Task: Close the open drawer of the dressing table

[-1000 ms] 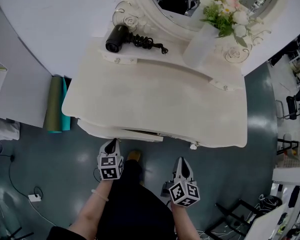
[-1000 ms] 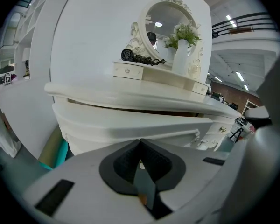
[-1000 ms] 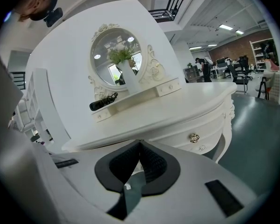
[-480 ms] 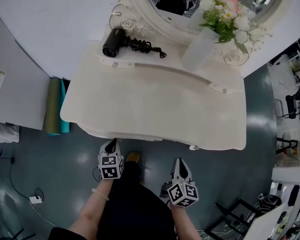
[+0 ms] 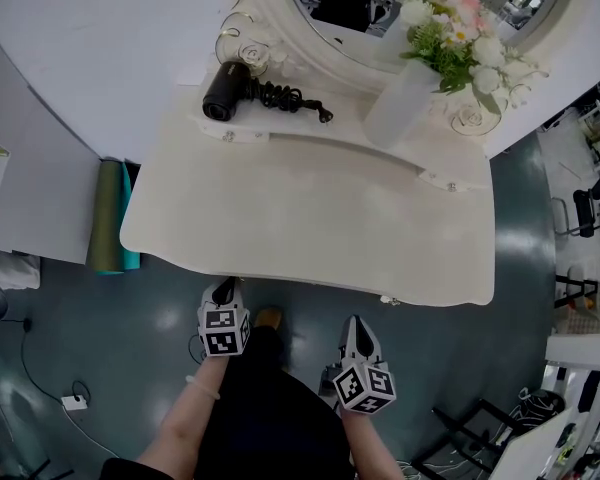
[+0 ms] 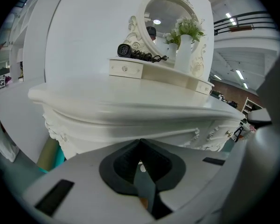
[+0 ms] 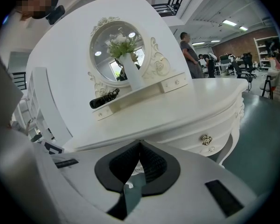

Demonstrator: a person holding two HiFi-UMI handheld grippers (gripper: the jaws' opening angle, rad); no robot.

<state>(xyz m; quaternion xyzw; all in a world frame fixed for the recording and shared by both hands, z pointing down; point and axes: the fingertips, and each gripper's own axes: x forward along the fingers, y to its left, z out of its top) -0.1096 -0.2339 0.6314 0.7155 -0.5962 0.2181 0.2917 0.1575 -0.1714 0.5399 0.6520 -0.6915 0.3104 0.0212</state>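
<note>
The cream dressing table (image 5: 310, 218) stands in front of me, and no drawer sticks out past its front edge in the head view. In the left gripper view the carved drawer front (image 6: 130, 127) sits flush under the tabletop, right ahead of the jaws. My left gripper (image 5: 223, 288) (image 6: 140, 143) is shut and empty, its tip at the table's front edge; whether it touches I cannot tell. My right gripper (image 5: 356, 324) (image 7: 140, 143) is shut and empty, a little short of the front. A brass knob (image 7: 206, 139) shows on the right of the front.
A black hair dryer (image 5: 225, 92) with a coiled cord lies on the raised back shelf. A white vase of flowers (image 5: 400, 103) stands before the oval mirror (image 5: 380, 8). Green and teal rolls (image 5: 108, 218) lean left of the table. The person's legs are below me.
The drawer that stuck out at the table's front left has slid in under the tabletop. My left gripper moved forward with it. The right gripper barely moved.
</note>
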